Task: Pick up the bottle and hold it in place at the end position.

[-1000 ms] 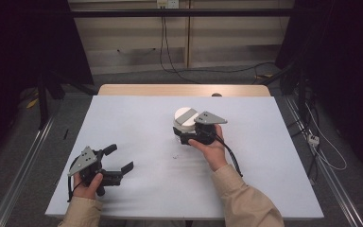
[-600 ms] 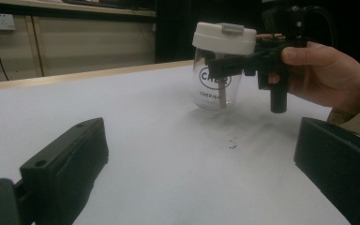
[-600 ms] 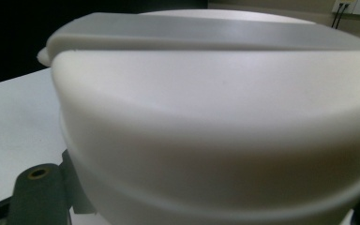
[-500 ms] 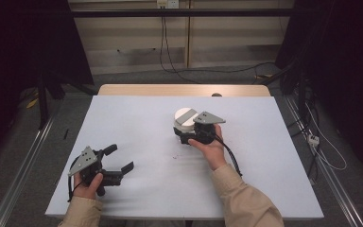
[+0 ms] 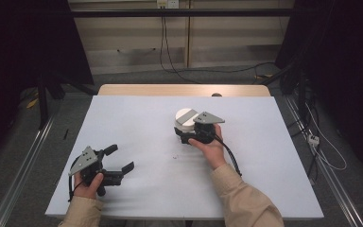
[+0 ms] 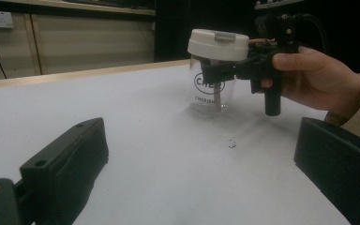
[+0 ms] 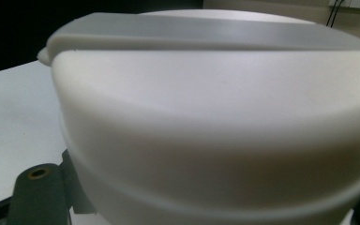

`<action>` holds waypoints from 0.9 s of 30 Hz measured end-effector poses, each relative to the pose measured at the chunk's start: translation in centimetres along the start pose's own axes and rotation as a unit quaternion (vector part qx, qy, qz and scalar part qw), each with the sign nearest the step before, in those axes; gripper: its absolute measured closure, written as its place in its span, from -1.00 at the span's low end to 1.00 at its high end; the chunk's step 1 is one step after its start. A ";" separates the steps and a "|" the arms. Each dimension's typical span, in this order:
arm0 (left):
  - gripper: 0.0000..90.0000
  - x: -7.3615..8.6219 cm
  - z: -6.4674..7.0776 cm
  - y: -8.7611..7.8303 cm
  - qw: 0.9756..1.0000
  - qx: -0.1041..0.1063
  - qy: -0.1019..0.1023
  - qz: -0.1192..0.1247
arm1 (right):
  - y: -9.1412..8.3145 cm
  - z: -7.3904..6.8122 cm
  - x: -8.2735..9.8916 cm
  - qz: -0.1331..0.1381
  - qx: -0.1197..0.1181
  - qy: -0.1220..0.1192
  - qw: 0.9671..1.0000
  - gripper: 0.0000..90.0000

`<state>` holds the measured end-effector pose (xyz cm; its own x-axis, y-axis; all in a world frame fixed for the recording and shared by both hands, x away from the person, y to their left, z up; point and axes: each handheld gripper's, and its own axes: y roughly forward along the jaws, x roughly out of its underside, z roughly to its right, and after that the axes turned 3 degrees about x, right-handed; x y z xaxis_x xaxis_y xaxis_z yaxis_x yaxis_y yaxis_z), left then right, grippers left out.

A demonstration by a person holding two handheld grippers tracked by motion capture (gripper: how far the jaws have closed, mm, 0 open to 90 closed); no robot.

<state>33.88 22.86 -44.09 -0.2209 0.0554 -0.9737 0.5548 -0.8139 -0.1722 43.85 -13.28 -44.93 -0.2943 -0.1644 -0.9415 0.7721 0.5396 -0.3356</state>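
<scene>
The right hand-held gripper point(image 5: 185, 136) is clamped on the one clear jar point(image 6: 212, 91) just under its white lid point(image 6: 218, 45). The left hand-held gripper point(image 5: 120, 160) gapes wide, holding nothing above the table point(image 5: 137, 118).

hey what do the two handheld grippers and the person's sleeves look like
Both the left gripper and the right gripper are black, with blocky black jaws, a grey three-cornered plate on top and a trailing black cable. The person's sleeves are beige.

One jar point(image 5: 185, 124), two hand-held grippers, one table point(image 5: 274, 156)
</scene>
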 end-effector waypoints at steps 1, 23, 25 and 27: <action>-0.94 0.0 0.0 0.0 1.000 0.000 0.000 0.000 | 0.0 0.0 0.0 0.000 0.000 0.000 1.000 -0.60; -0.94 0.0 0.0 0.1 1.000 0.001 0.000 -0.003 | 0.5 0.1 0.4 0.001 0.000 -0.002 1.000 -0.60; -0.94 0.0 0.0 0.1 1.000 0.001 0.001 -0.003 | 0.5 0.1 0.5 0.001 -0.001 0.000 1.000 -0.60; -0.94 0.0 0.0 0.1 1.000 0.002 0.001 -0.003 | 0.6 0.1 0.5 0.002 -0.001 -0.001 1.000 -0.60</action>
<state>33.92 22.79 -44.13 -0.2237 0.0616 -0.9727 0.5500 -0.8159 -0.1781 44.21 -13.15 -45.60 -0.2899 -0.1637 -0.9429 0.7718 0.5425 -0.3315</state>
